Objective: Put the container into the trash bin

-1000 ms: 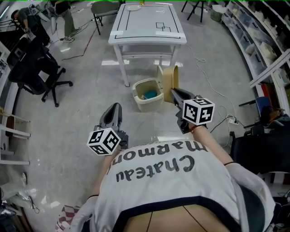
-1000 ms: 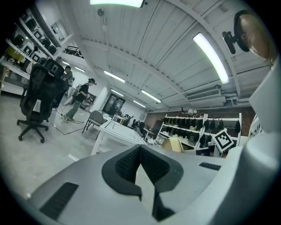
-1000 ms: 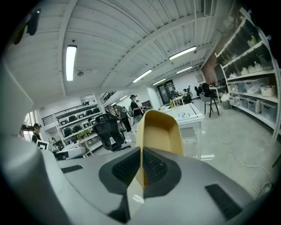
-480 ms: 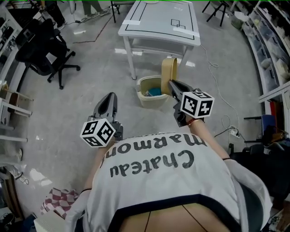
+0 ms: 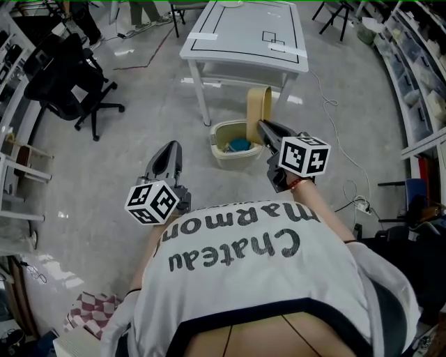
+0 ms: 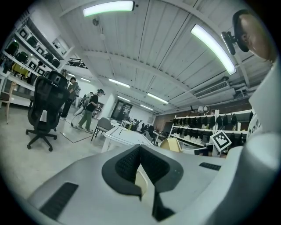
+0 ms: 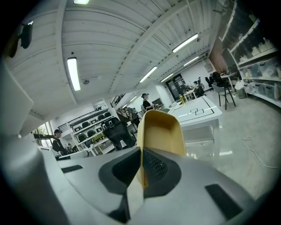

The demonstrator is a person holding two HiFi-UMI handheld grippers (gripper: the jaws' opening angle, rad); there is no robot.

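Our right gripper (image 5: 263,126), clamped on the container (image 5: 258,104), has reached the trash bin (image 5: 224,157) mid-frame, so release is near. Our left gripper (image 5: 171,148) is closed and empty.

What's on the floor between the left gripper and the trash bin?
Nothing. In the head view, only bare grey floor lies between the left gripper and the trash bin.

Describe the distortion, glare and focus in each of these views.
Head view: fisheye curves the shelves at right; lamp reflections glare on the floor. Left gripper view: black round vignette, ceiling lamps blown out. Right gripper view: same vignette; container and fingers slightly soft up close.
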